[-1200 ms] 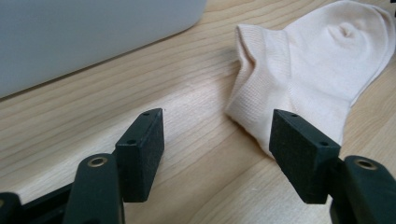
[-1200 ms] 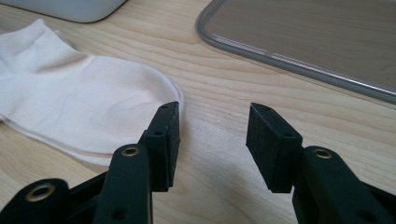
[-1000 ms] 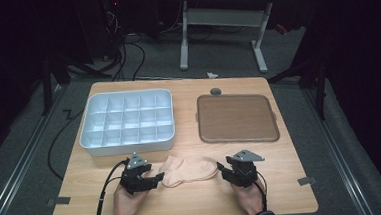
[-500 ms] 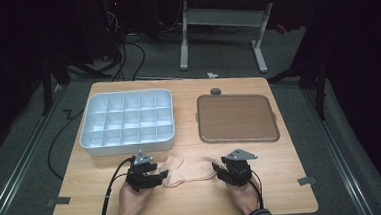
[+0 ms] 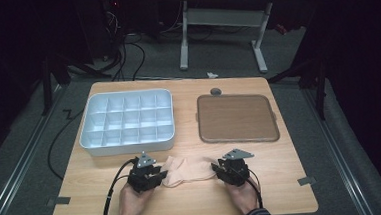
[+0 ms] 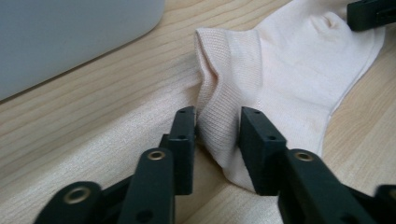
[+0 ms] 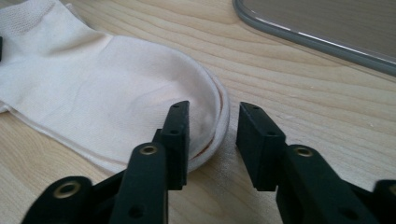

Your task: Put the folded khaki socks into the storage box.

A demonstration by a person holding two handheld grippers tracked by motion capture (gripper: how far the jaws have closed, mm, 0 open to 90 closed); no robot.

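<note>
Two grippers bracket the sock (image 5: 187, 169) lengthwise: left gripper (image 6: 218, 128) has just been closing onto its cuff, right gripper (image 7: 208, 128) closing around its toe, not yet pinching.

1 sock (image 5: 187, 169) — 1 compartment box (image 5: 127, 122), 1 brown tray (image 5: 237, 118) — 2 grippers

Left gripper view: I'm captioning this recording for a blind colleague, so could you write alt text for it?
The left gripper has its two black jaws on either side of the ribbed cuff of a cream sock, which lies flat on a light wooden table; the jaws have just been closing. A pale grey tray wall fills the upper left.
</note>
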